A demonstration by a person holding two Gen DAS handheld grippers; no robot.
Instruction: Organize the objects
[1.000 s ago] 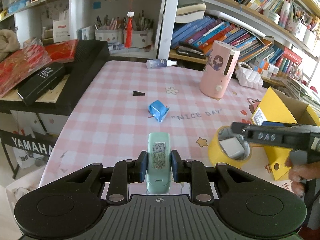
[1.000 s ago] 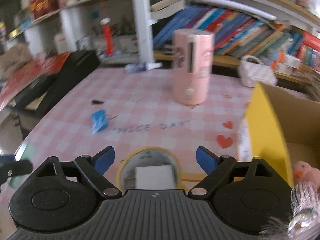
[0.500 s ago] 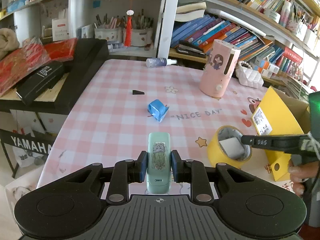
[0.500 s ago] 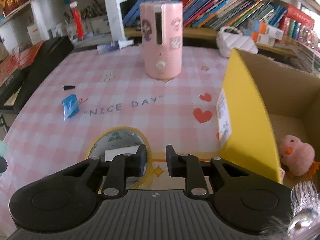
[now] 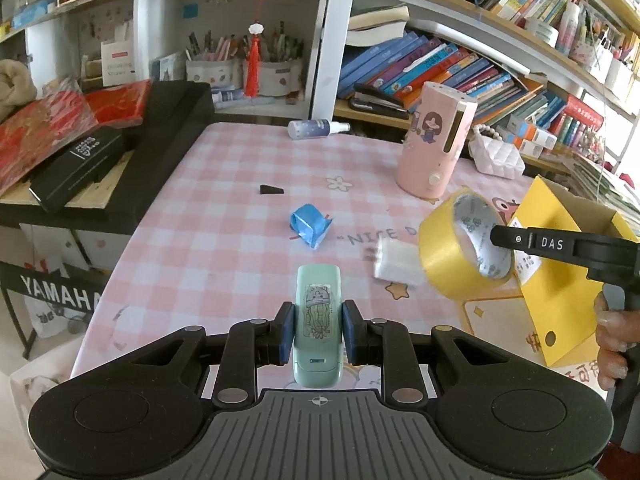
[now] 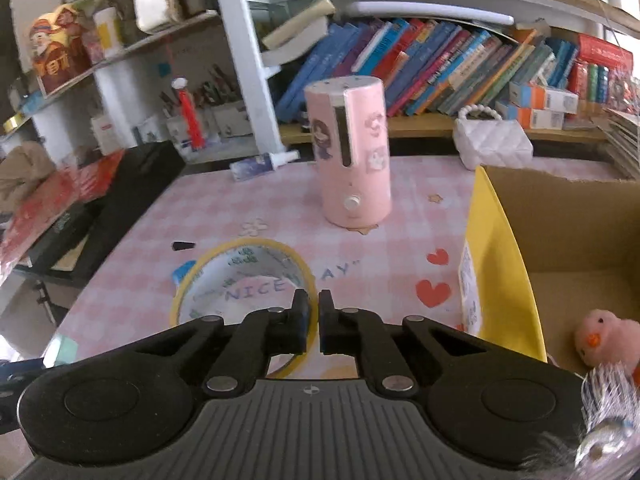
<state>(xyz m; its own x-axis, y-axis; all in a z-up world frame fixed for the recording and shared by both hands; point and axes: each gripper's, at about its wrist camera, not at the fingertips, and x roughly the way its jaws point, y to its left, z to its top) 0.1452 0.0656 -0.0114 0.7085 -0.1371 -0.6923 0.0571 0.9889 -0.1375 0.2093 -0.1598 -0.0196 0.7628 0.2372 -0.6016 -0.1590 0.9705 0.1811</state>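
Note:
My left gripper (image 5: 318,332) is shut on a mint-green device with a cartoon sticker (image 5: 318,320) and holds it over the near edge of the pink checked table (image 5: 224,248). My right gripper (image 6: 313,310) is shut on the rim of a yellow tape roll (image 6: 240,276) and holds it tilted above the table; the roll (image 5: 460,248) also shows in the left wrist view. A white charger block (image 5: 398,266) lies on the table beside the roll. A yellow cardboard box (image 6: 504,264) stands to the right with a pink plush chick (image 6: 604,336) inside.
A crumpled blue wrapper (image 5: 310,226) and a small black wedge (image 5: 271,189) lie mid-table. A pink cylindrical humidifier (image 6: 352,160) stands at the back, a spray bottle (image 5: 316,129) lies near the far edge. A white quilted purse (image 6: 494,144), bookshelves and a black case (image 5: 132,160) surround the table.
My right gripper has shut on the tape roll's rim and lifted it, leaving the white charger block that sat inside it on the table. The left gripper has not moved.

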